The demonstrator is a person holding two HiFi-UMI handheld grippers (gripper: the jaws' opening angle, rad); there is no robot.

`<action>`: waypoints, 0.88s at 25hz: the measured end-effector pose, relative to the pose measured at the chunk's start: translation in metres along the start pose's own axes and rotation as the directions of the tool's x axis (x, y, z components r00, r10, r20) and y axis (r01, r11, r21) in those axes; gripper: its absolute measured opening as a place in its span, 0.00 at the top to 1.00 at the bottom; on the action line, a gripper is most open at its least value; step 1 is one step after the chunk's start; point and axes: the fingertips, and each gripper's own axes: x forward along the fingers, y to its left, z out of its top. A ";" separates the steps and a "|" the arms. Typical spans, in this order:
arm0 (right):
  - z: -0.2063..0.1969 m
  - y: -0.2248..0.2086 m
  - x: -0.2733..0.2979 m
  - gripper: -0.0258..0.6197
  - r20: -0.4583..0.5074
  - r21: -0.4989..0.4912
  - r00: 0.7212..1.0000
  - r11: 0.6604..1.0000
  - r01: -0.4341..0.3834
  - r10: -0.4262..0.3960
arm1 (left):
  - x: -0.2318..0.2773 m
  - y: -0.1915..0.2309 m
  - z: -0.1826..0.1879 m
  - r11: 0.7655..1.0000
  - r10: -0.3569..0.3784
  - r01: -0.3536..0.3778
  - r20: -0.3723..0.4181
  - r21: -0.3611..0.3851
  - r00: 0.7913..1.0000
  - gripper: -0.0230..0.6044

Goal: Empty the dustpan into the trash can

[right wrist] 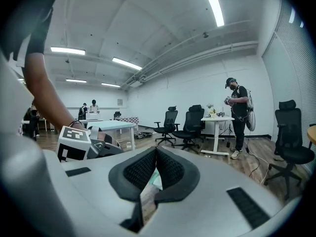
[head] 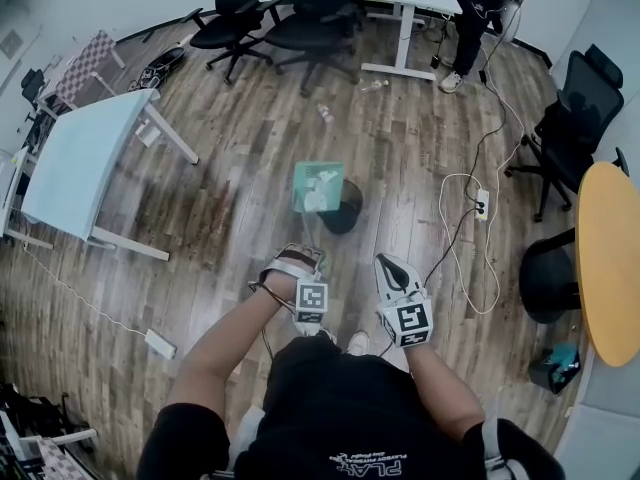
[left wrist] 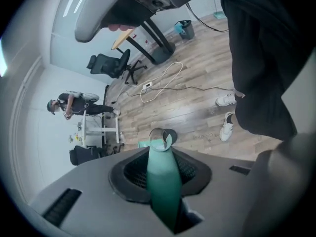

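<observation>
The teal dustpan hangs tilted over the small black trash can on the wood floor, with pale scraps on its blade. My left gripper is shut on the dustpan's long handle. In the left gripper view the teal handle runs between the jaws down toward the trash can. My right gripper is beside the left one, to its right, jaws shut and holding nothing. In the right gripper view its pads meet, with a sliver of teal behind them.
A white table stands at the left and office chairs at the back. A white cable with a power strip lies right of the can. A round wooden table and a teal bucket are at the right. A person stands by the far desk.
</observation>
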 end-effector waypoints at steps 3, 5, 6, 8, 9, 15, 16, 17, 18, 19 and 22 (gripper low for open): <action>0.001 0.000 -0.004 0.92 0.001 -0.003 1.000 1.000 0.003 -0.003 | 0.001 -0.003 0.014 0.998 -0.020 0.020 0.011 0.055 1.000 0.80; 0.003 -0.002 -0.005 0.92 0.003 -0.002 1.000 1.000 0.007 -0.007 | 0.005 -0.009 0.019 0.994 -0.043 0.041 0.013 0.102 0.999 0.80; 0.003 -0.002 -0.005 0.92 0.004 -0.001 1.000 1.000 0.008 -0.008 | 0.008 -0.014 0.021 0.990 -0.056 0.055 0.009 0.132 0.998 0.80; 0.002 -0.003 -0.006 0.92 0.004 0.000 1.000 1.000 0.010 -0.010 | 0.014 -0.024 0.025 0.979 -0.082 0.080 0.001 0.187 0.997 0.80; 0.001 -0.003 -0.007 0.92 0.004 0.002 1.000 1.000 0.010 -0.010 | 0.016 -0.029 0.027 0.974 -0.093 0.091 0.001 0.207 0.996 0.80; -0.002 -0.008 -0.008 0.92 -0.001 0.012 1.000 1.000 0.005 -0.004 | 0.022 -0.042 0.032 0.948 -0.127 0.124 -0.011 0.292 0.992 0.78; -0.002 -0.007 -0.007 0.92 -0.002 0.013 1.000 1.000 0.002 -0.002 | 0.022 -0.044 0.031 0.938 -0.133 0.132 -0.018 0.320 0.991 0.77; -0.003 -0.007 -0.007 0.92 -0.003 0.014 1.000 1.000 -0.001 0.001 | 0.022 -0.048 0.029 0.926 -0.139 0.139 -0.025 0.350 0.990 0.77; -0.003 -0.006 -0.007 0.92 -0.003 0.014 1.000 1.000 -0.004 0.004 | 0.023 -0.051 0.027 0.913 -0.144 0.146 -0.033 0.381 0.989 0.77; -0.003 -0.005 -0.006 0.92 -0.004 0.015 1.000 1.000 -0.007 0.007 | 0.023 -0.055 0.025 0.899 -0.149 0.152 -0.040 0.411 0.988 0.77; -0.005 0.000 -0.004 0.92 -0.012 0.016 1.000 1.000 -0.017 0.017 | 0.023 -0.061 0.020 0.857 -0.159 0.171 -0.066 0.486 0.985 0.76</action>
